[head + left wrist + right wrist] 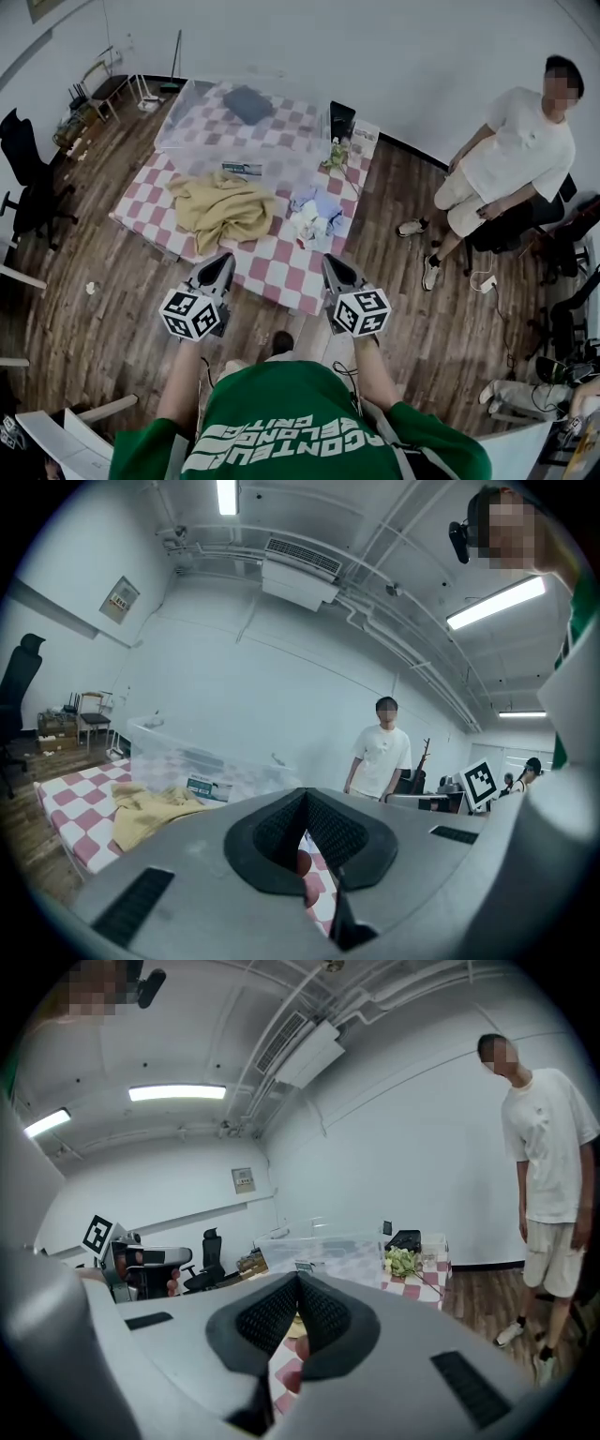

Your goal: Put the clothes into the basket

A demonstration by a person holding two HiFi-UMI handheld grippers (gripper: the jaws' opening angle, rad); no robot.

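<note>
Approach step: left hand-held gripper (pixel 223 262) and right hand-held gripper (pixel 331 262) both closed, empty; next, open over yellow garment (pixel 223 208) at 12 o'clock, clear basket (pixel 178 122) apparently beyond.

**Green shirt, grey handheld tools**

The person wears a green short-sleeved shirt (pixel 291 422) at six o'clock, with white lettering (pixel 281 441) across it. The left gripper (pixel 225 261) at eight o'clock and the right gripper (pixel 330 262) at four are grey and tapered. Each has a cube (pixel 194 314) with black-and-white square markers and dark dotted pads (pixel 330 834).

Small clothes pile (pixel 314 217) too jumbled to sort, basket label (pixel 242 169) unreadable, black chair (pixel 26 173) cut by edge
</note>
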